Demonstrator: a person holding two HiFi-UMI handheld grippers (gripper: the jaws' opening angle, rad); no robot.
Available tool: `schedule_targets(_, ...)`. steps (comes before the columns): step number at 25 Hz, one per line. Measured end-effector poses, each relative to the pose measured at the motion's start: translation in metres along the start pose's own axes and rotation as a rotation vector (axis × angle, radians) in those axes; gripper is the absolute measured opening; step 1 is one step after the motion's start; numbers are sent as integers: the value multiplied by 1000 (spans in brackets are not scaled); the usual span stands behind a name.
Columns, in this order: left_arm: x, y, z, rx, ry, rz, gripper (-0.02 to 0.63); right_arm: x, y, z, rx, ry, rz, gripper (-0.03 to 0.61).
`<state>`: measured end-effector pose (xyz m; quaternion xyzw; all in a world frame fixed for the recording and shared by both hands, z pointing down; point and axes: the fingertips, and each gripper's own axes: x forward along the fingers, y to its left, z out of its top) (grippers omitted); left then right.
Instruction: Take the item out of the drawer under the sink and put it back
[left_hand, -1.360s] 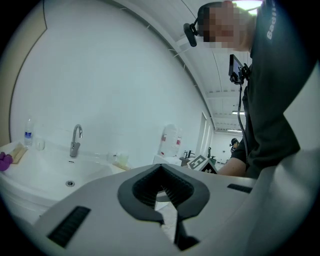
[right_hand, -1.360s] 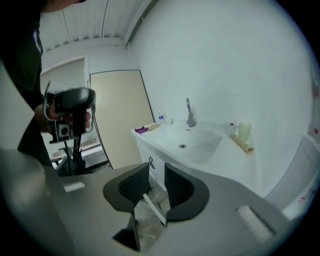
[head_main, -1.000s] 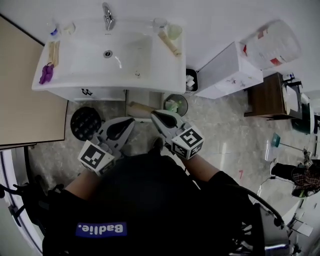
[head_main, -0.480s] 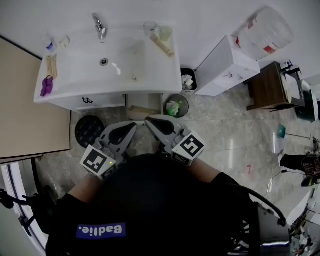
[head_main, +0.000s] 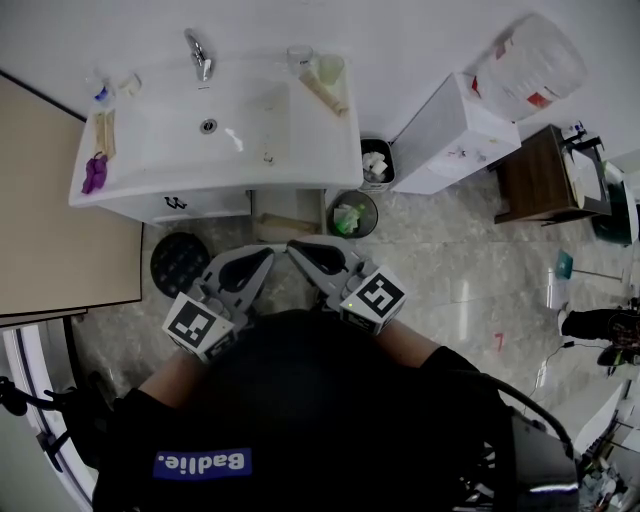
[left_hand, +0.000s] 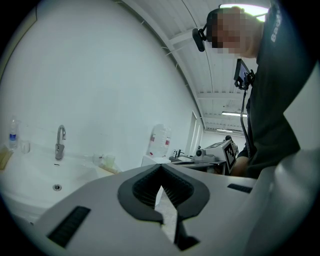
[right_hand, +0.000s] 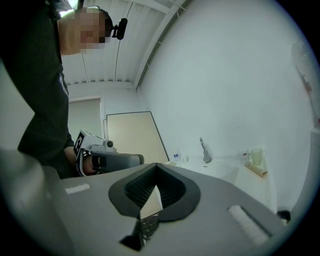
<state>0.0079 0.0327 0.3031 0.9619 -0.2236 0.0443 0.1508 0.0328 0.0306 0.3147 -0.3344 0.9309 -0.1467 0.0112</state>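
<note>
**A:** Where are the two grippers?

**B:** Both are held just in front of the person's dark top (head_main: 300, 400), on the near side of the sink (head_main: 250, 125), and point toward it. The left gripper (head_main: 258, 258) has its jaws closed tip to tip with nothing between them. The right gripper (head_main: 298, 250) is just beside it, and its jaws are also pressed together and empty. The two tips are near each other but apart.

**A:** And the item from the drawer?

**B:** I cannot tell where it is, since no view shows it. The drawer front (head_main: 200, 203) sits directly under the sink's near edge. It is white with a small dark handle (head_main: 175, 184). From above I cannot tell whether it is fully closed.

**A:** What is on the floor?

**B:** A round dark stool (head_main: 180, 262) stands below the sink's left end. A round bin (head_main: 350, 213) with something green in it stands below the right end. A small black bin (head_main: 376, 162) holding white scraps is against the sink's right side.

**A:** And on the sink?

**B:** A purple thing (head_main: 92, 172) lies on the counter (head_main: 335, 140) at the left edge. The tap (head_main: 197, 52) stands at the back in the middle. A small bottle (head_main: 100, 92) is at the back left. A cup (head_main: 330, 67) and a tan tube (head_main: 325, 92) are at the back right.

**A:** Anything farther off?

**B:** To the right of the sink there is a white cabinet (head_main: 450, 135). Beyond that are a big water bottle (head_main: 530, 65) and a brown wooden table (head_main: 530, 190). A beige panel (head_main: 60, 220) is to the left of the sink.
</note>
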Motion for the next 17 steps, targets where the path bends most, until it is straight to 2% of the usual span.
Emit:
schedule_targets(11, 0, 2, -4, 0, -28, 6, 5, -2, 1, 0, 0, 10, 1, 0)
schedule_targets(17, -1, -2, -1, 0, 5, -4, 5, -1, 2, -4, 3, 13, 4, 0)
